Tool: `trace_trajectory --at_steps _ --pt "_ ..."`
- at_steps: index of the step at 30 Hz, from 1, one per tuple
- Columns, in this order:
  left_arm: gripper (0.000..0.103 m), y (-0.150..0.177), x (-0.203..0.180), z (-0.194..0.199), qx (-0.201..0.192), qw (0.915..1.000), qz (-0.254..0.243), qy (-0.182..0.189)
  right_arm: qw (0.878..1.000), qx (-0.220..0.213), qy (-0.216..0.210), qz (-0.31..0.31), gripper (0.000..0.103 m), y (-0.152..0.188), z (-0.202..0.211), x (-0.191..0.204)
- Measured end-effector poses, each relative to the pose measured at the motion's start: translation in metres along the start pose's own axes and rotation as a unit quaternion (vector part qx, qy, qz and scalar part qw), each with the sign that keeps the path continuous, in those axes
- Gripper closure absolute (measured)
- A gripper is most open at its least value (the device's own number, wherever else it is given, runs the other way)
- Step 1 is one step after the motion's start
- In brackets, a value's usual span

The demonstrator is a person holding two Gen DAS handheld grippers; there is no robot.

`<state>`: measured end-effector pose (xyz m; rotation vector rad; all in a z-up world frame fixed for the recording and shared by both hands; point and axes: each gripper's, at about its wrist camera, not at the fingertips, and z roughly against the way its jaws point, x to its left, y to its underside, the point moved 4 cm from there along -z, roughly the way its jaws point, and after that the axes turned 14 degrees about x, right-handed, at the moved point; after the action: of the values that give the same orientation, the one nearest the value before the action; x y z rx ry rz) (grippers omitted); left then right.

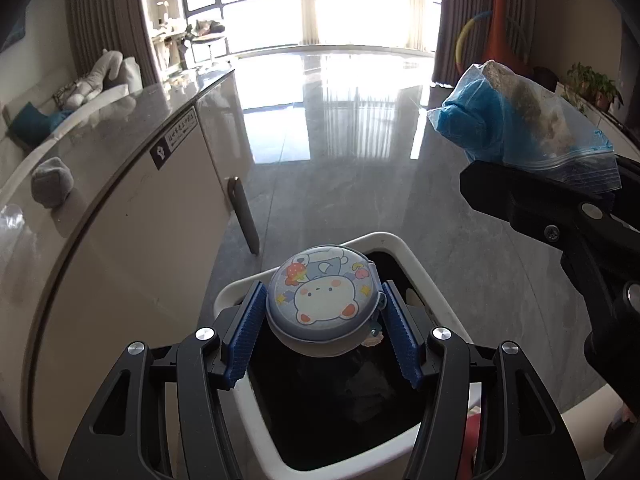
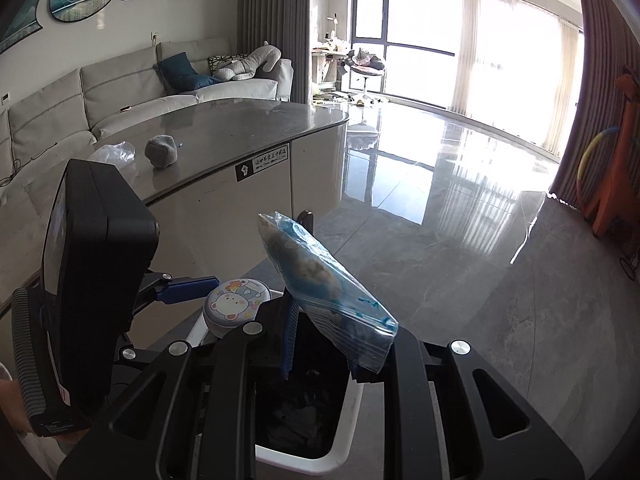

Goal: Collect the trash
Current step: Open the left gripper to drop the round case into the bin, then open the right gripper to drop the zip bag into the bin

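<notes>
My left gripper [image 1: 323, 328] is shut on a round grey-blue case with a cartoon bear lid [image 1: 322, 304], held just above the open white trash bin [image 1: 434, 292]. The case also shows in the right wrist view [image 2: 234, 306]. My right gripper [image 2: 340, 352] is shut on the zip edge of a clear plastic bag [image 2: 316, 276] with blue and beige contents, held over the same bin [image 2: 352, 408]. The bag shows at the right of the left wrist view [image 1: 520, 120]. A crumpled grey wad [image 2: 161, 151] and a clear plastic wrapper [image 2: 112, 153] lie on the table.
A grey stone-topped table [image 2: 240, 124] with white sides stands left of the bin. A light sofa [image 2: 132, 96] is behind it. Glossy grey floor [image 2: 460, 220] stretches toward bright windows. An orange toy horse [image 2: 612, 200] stands at the right wall.
</notes>
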<state>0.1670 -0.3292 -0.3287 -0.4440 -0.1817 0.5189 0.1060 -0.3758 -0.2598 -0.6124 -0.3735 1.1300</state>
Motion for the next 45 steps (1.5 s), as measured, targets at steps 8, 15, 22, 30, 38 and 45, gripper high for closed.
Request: trace_trajectory --at_steps 8,15,22,30,38,45 --pt "0.043 -0.003 -0.011 -0.008 0.007 0.9999 -0.006 0.004 1.000 0.008 0.001 0.004 0.081 0.005 -0.007 -0.002" --pt "0.005 -0.003 -0.011 -0.026 0.049 0.9987 -0.009 -0.009 1.000 0.024 0.004 0.001 0.081 0.013 -0.013 -0.013" --pt "0.005 0.000 -0.011 -0.026 0.052 0.9979 -0.024 -0.031 1.000 0.026 0.003 0.001 0.081 0.011 -0.014 -0.013" --pt "0.005 0.003 0.033 -0.011 0.033 0.9912 0.041 -0.122 0.999 0.051 -0.008 -0.005 0.081 0.018 -0.038 -0.004" --pt "0.005 0.008 0.090 0.015 0.015 0.9828 0.133 -0.127 0.998 0.059 -0.011 0.008 0.081 0.016 -0.050 0.011" --pt "0.005 0.011 0.105 0.036 -0.014 0.9808 0.153 -0.120 0.994 0.099 0.022 0.030 0.005 0.027 -0.075 0.024"
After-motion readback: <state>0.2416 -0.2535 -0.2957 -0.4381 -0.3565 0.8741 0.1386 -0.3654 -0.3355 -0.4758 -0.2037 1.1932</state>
